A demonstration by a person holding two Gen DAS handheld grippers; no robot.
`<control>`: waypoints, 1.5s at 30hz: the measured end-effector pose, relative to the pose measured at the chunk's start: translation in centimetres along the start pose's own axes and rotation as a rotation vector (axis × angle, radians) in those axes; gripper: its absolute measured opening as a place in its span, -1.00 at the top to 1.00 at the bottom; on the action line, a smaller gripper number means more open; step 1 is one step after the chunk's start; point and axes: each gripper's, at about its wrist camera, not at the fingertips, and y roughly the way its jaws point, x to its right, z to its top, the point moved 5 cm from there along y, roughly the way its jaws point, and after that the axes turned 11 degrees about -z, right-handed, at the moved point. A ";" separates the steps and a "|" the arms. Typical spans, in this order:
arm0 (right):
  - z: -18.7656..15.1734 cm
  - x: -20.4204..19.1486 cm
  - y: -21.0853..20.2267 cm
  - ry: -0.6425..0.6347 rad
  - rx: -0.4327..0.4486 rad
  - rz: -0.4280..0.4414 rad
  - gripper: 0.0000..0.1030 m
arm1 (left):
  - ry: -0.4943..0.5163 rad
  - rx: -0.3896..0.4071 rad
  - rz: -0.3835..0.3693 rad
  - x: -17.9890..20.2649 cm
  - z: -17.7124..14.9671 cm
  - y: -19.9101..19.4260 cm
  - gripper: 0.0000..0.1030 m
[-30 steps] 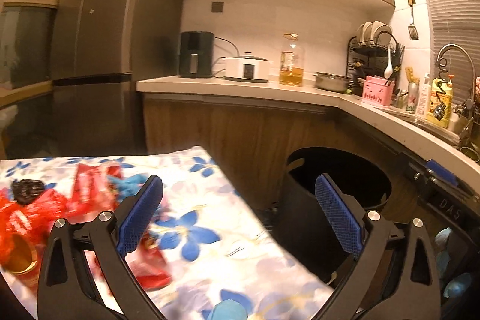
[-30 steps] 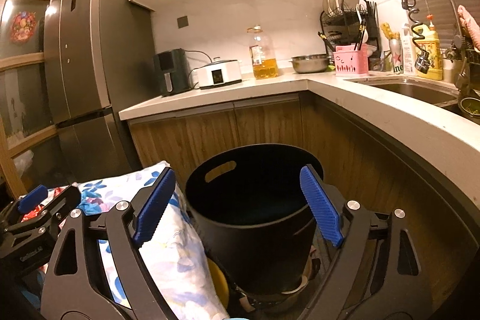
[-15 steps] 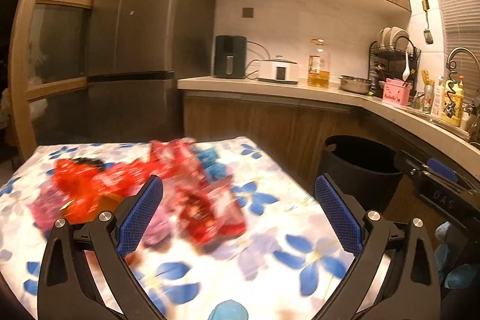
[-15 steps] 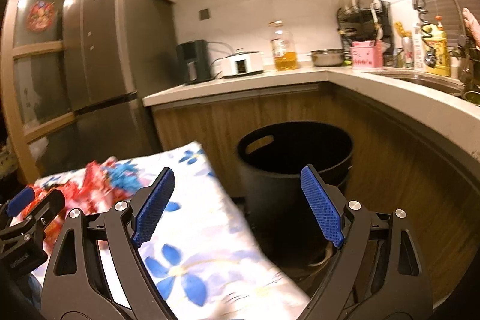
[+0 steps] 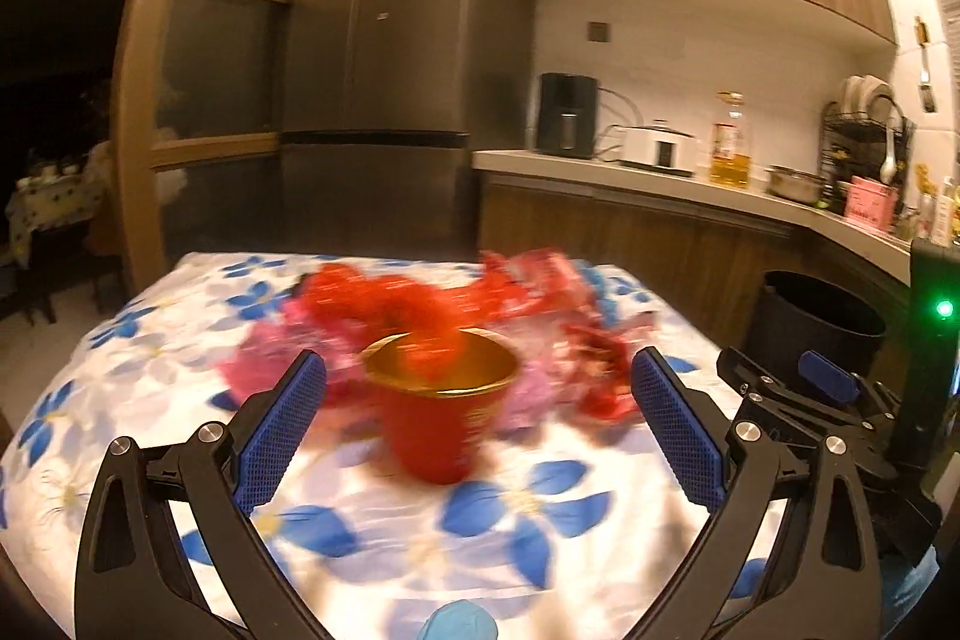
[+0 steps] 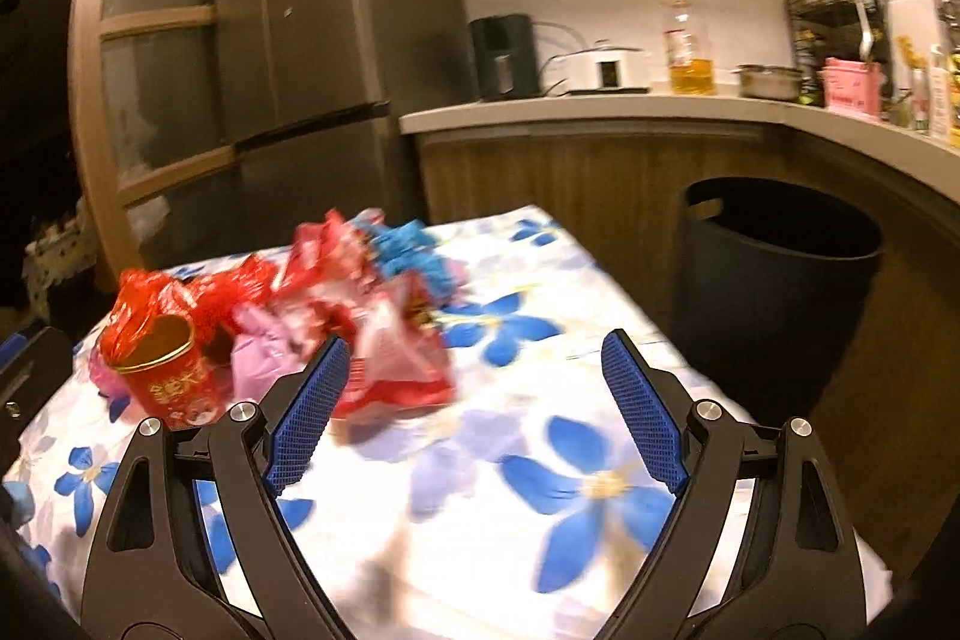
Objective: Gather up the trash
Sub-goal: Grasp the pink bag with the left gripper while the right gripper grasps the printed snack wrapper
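A heap of red, pink and blue wrappers (image 5: 480, 310) (image 6: 336, 292) lies on a table with a white cloth printed with blue flowers (image 5: 510, 514) (image 6: 540, 460). A red paper cup with a gold inside (image 5: 441, 412) (image 6: 165, 376) stands upright at the near edge of the heap. My left gripper (image 5: 477, 406) is open, and the cup stands just ahead between its blue pads without touching them. My right gripper (image 6: 474, 400) is open over the cloth; a red packet (image 6: 396, 364) lies by its left pad. A black trash bin (image 5: 816, 328) (image 6: 774, 268) stands on the floor right of the table.
Behind the table stand a tall grey fridge (image 5: 396, 58) and a wooden counter (image 6: 600, 112) carrying an air fryer, a white cooker, an oil bottle and a dish rack. The right gripper's body (image 5: 840, 412) shows at the right of the left wrist view.
Both views have swung left from the black bin toward the table. The wrapper heap and red cup now sit in front of the left gripper; both grippers stay open.
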 end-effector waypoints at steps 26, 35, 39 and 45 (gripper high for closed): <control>-0.8 -3.7 5.3 -0.012 -0.108 0.057 0.72 | -0.150 -0.141 0.178 -12.4 0.2 5.2 -0.88; -0.7 -3.1 3.8 -0.025 -0.085 0.045 0.72 | -0.243 -0.304 0.125 -13.7 -2.3 8.0 0.32; -0.7 -2.7 3.2 -0.020 -0.080 0.041 0.72 | -0.240 -0.327 0.101 -13.4 -2.7 8.3 0.97; -0.4 -2.0 2.1 -0.006 -0.069 0.044 0.74 | -0.229 -0.273 0.112 -13.1 -2.0 6.0 1.00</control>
